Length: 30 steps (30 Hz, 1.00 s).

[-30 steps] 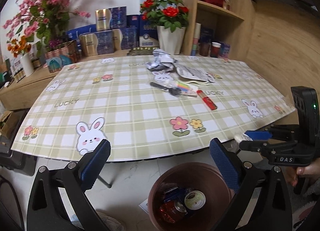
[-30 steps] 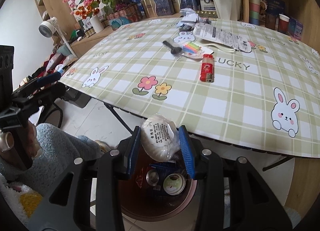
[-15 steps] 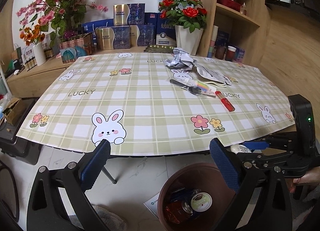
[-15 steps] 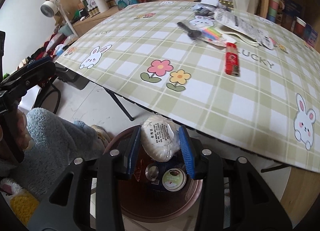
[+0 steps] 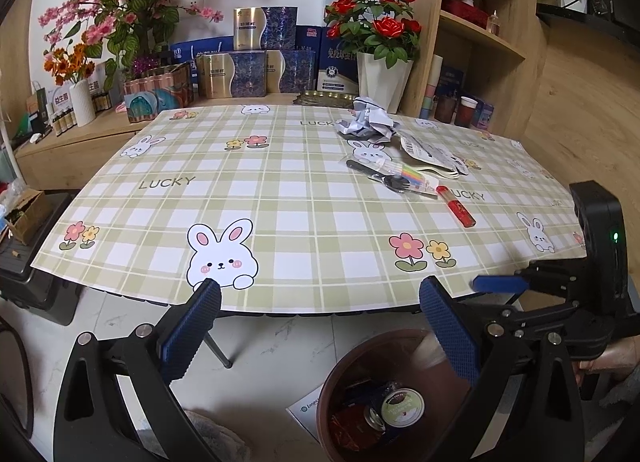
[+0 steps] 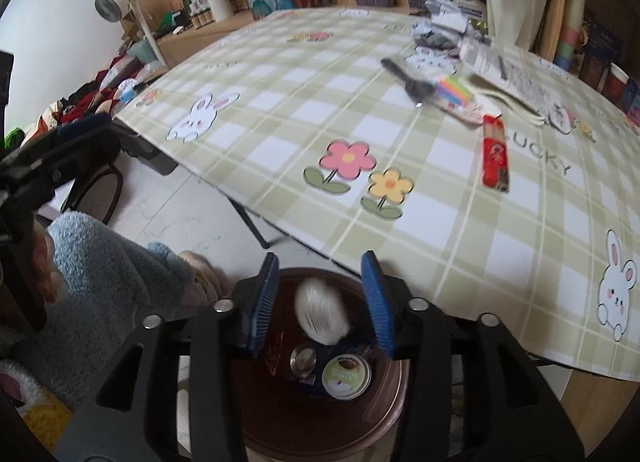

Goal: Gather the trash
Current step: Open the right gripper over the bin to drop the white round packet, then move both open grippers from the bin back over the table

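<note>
Your table fills most of both views under a green checked cloth with rabbits, flowers and the word LUCKY. In the left wrist view, boxes and two flower pots line its far side from 11 to 1 o'clock, with wooden shelves at 1 o'clock.

The brown bin stands on the floor just off the table's near edge. It sits at 6 o'clock in the right wrist view and at 5 o'clock in the left one. Inside lie a green-lidded tub, a small round tin and a red wrapper.

Your right gripper points down over the bin. Its jaws have just been opening, and the pads stand clear of the white wad, which is blurred between them above the bin's mouth.

Your left gripper hangs at the table's near edge, jaws spread wide with nothing between them. Its right finger overlaps the bin's rim.

Still on the table at 1 o'clock in the left wrist view: crumpled paper, a printed pouch, a black fork touching a rainbow-striped packet, and a red lighter nearest the edge.
</note>
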### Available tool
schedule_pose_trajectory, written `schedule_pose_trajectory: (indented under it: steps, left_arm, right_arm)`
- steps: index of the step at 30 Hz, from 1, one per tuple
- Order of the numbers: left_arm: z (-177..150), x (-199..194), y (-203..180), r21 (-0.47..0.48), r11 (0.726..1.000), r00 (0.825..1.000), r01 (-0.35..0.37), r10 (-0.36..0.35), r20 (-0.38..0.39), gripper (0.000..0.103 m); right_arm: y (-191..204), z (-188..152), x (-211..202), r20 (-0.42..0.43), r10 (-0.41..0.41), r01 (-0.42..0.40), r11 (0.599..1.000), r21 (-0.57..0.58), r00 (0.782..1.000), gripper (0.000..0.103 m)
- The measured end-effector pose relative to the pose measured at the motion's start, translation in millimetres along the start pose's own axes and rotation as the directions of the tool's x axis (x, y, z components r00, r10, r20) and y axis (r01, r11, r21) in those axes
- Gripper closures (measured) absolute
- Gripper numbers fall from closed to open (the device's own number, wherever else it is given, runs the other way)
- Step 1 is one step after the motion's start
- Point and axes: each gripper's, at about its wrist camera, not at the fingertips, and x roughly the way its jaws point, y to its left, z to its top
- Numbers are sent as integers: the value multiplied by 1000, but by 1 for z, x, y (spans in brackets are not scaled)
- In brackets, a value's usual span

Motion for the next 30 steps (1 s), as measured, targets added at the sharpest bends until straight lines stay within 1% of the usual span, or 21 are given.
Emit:
schedule_pose_trajectory:
  steps: [2, 4, 6, 7, 9, 11, 18, 22, 30]
  left_arm:
    - [0, -2, 1, -3, 1000, 1000, 4, -4, 7, 6]
    - [1, -3, 1, -5, 1000, 1000, 2, -2, 14, 6]
    - [1, -4, 2, -10, 1000, 1000, 0, 0, 16, 6]
    - [1, -4, 3, -14, 1000, 1000, -3, 3, 18, 6]
    - [2, -5, 4, -20, 1000, 1000, -10, 10, 21, 6]
    - [3, -6, 4, -23, 1000, 999, -18, 19, 26, 6]
    - [10, -13, 3, -17, 999, 998, -43, 44, 50, 6]
    - [14, -16, 0, -6, 999, 997, -51, 51, 58, 6]
    - [21, -18, -9, 14, 998, 996, -68, 67, 65, 6]
  right_arm:
    - [-2, 2, -6, 22, -7, 7, 1000, 8, 1000, 53]
    - [-5, 4, -13, 50, -24, 23, 1000, 21, 998, 45]
    - [-8, 5, -22, 80, -46, 43, 998, 34, 996, 31]
    - [-10, 6, -27, 99, -63, 59, 997, 43, 993, 26]
    - [-13, 8, -36, 132, -100, 93, 994, 61, 986, 8]
    - [-20, 9, -48, 176, -158, 143, 986, 90, 972, 6]
    - [-46, 12, -70, 213, -241, 202, 961, 191, 947, 6]
    - [-57, 11, -78, 225, -261, 209, 951, 229, 939, 6]
    - [-68, 4, -88, 251, -298, 235, 938, 255, 921, 6]
